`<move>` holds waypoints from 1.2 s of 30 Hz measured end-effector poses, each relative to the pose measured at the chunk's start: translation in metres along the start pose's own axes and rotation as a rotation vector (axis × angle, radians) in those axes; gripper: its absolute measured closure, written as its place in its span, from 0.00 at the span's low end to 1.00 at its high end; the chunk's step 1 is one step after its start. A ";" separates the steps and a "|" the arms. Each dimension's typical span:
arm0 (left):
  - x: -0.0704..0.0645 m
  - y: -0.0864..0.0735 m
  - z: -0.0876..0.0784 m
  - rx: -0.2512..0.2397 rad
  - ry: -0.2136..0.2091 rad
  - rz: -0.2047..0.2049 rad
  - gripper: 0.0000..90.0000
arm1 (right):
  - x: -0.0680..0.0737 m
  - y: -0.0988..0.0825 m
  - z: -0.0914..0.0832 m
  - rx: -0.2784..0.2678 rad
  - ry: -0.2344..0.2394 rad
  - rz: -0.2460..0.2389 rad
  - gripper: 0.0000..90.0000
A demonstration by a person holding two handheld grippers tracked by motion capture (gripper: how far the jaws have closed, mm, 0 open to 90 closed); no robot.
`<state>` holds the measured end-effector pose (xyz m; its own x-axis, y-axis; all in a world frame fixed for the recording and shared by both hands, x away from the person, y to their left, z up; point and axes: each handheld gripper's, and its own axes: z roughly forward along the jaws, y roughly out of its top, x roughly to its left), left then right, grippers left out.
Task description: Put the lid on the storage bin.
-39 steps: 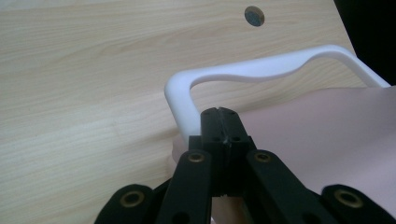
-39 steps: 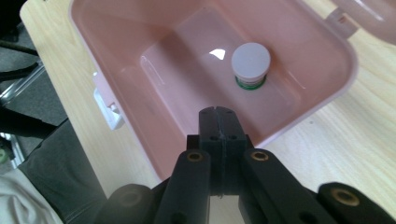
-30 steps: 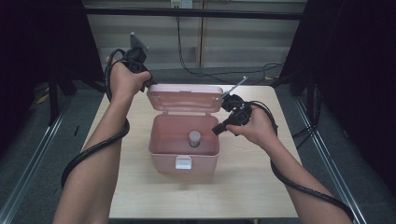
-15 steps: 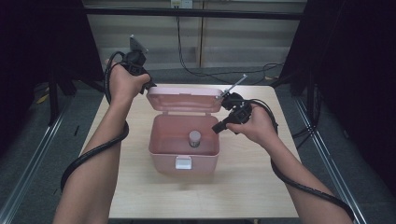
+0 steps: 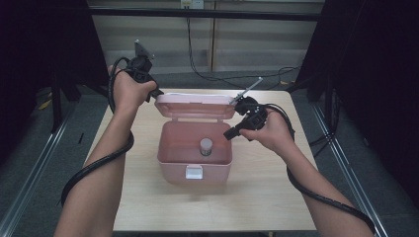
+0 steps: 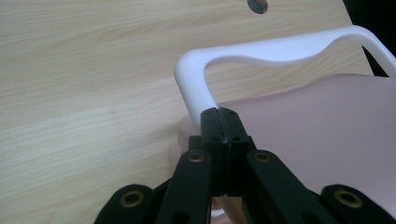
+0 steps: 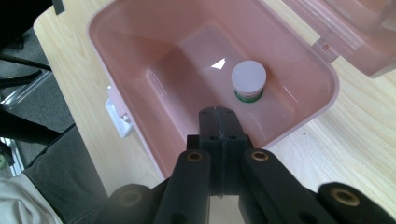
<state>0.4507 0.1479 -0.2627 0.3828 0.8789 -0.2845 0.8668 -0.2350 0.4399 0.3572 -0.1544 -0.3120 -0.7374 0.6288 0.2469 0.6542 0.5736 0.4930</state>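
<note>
A light wooden desk [image 5: 148, 197] carries one pink plastic box [image 5: 195, 165], standing near its middle with the hinged lid [image 5: 195, 106] thrown open.

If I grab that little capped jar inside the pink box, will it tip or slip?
The jar stands upright, short and squat, so tipping seems unlikely. Its round, smooth-looking cap may slip between narrow pads. On its side it would probably roll across the pink box floor.

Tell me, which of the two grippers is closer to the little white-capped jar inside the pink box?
The right gripper: it hangs just over the box's right rim, above the jar. The left gripper sits at the raised lid's far left corner.
</note>
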 end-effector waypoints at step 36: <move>0.008 -0.027 -0.002 -0.043 0.001 0.023 0.93 | 0.003 -0.011 0.004 -0.004 0.012 -0.025 1.00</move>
<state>0.4302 0.1619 -0.2751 0.4018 0.8740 -0.2732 0.8434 -0.2370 0.4822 0.3485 -0.1568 -0.3200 -0.7553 0.6079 0.2449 0.6350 0.5866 0.5026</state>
